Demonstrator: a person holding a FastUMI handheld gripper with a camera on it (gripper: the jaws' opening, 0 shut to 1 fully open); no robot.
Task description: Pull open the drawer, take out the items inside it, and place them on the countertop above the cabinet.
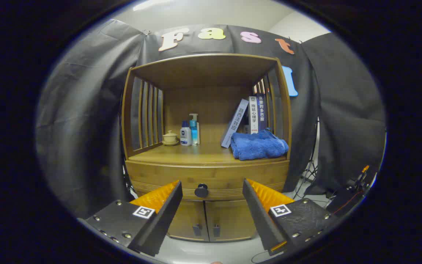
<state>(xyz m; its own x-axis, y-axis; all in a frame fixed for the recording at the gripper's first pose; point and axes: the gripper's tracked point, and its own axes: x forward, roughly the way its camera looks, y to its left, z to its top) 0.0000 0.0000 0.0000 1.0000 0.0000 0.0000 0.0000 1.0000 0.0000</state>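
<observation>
The wide wooden drawer point(207, 179) with the round black knob point(201, 190) is closed, low in the brown bamboo cabinet point(284, 110). The gripper point(211, 194) is spread wide with nothing in it, and the knob sits between its fingers, a bit beyond them. Above the drawer is the flat wooden countertop point(196, 156). A fluffy blue towel point(258, 145), leaning books point(249, 117), little bottles point(189, 131) and a small cup point(170, 138) rest on it. Black cloth point(86, 121) hangs behind.

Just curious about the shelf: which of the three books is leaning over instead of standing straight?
The pale book nearest the bottles: it tilts against the two upright books behind the blue towel. The open gripper frames the drawer knob.
</observation>
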